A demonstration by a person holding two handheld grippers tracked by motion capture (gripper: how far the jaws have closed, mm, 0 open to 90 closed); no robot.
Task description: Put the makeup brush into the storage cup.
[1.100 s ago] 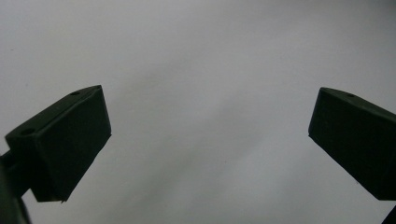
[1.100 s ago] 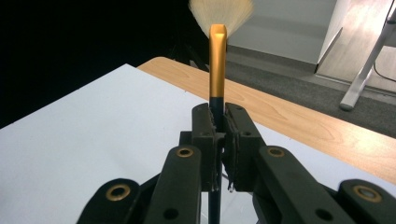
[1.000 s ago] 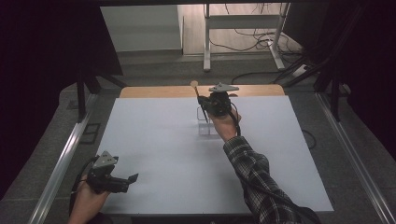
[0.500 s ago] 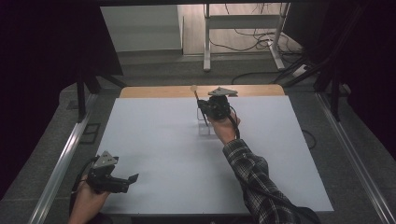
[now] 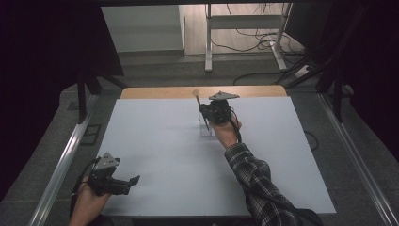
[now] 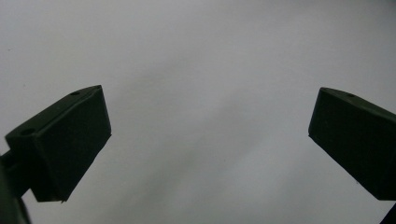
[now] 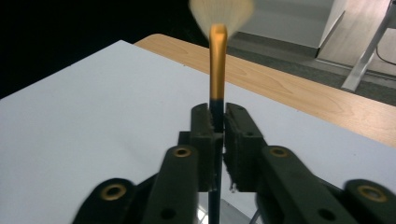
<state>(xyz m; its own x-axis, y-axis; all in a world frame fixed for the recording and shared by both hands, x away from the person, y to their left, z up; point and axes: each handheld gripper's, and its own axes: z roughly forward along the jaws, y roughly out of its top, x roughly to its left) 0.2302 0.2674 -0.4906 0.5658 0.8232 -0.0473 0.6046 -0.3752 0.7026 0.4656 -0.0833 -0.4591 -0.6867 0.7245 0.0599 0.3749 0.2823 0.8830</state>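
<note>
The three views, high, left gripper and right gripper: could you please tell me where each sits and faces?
High view: above the person's side, looking forward and down on the white table; both forearms, left gripper, right gripper.
Left gripper view: rides the left gripper, facing bare table between open jaws.
Right gripper view: rides the right gripper, facing the upright brush.
Shared: brush, table.

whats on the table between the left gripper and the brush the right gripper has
Nothing: in the high view, the stretch of white table between the left gripper and the brush at the right gripper is bare.
</note>
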